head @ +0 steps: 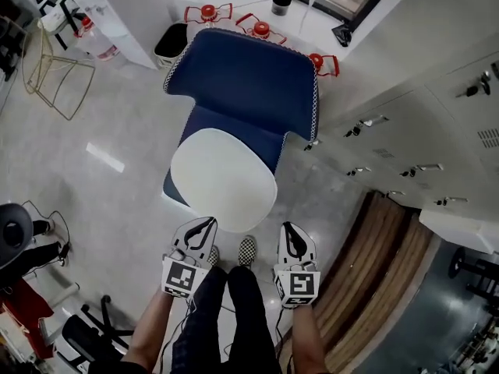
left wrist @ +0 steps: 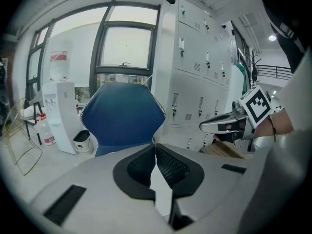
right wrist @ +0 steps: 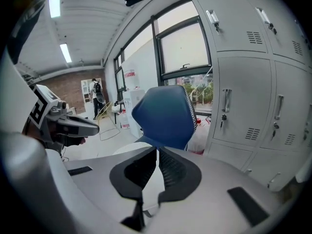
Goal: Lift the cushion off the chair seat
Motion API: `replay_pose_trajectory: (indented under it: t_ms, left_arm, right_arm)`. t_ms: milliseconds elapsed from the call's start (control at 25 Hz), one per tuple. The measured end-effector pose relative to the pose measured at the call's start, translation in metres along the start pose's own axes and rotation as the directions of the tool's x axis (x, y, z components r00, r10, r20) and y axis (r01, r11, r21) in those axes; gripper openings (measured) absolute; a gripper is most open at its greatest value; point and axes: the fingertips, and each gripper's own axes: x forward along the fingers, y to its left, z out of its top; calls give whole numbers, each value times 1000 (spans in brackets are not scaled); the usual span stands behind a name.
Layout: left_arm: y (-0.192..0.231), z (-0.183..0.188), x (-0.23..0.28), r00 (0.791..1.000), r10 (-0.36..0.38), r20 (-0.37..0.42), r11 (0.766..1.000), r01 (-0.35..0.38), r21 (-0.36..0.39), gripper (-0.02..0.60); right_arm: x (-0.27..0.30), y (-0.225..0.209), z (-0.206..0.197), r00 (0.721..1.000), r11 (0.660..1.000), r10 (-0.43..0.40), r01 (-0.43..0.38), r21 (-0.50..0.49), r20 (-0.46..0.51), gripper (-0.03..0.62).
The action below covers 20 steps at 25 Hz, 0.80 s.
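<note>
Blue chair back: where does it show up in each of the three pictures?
Head view: upper middle, the blue chair back above the white cushion.
Left gripper view: centre-left, below the window.
Right gripper view: centre, before the window.
Shared landmark: grey lockers, right of the chair in every view.

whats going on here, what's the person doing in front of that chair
A person stands facing a blue chair with a two-jaw gripper in each hand. A white cushion lies on the chair's seat and has not been lifted yet. The left gripper and the right gripper both point toward the cushion's front edge, one on each side of the person's legs. Both have their jaws together and hold nothing.
</note>
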Motion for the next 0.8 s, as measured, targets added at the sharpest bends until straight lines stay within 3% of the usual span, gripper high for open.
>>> replay_pose_trajectory:
  t_ms: [440,800]
  left_arm:
    - [4,-76,51,997,-23,-70,1000,21,-20,20]
    - [6,-92,72,995,-41,-87,999,40,-18,20]
  right_arm:
    - [48,-21,-83,997,999,-9,11,31,-74,35]
    - [73,-31,-113,996,994,29,-21,104,-84,35]
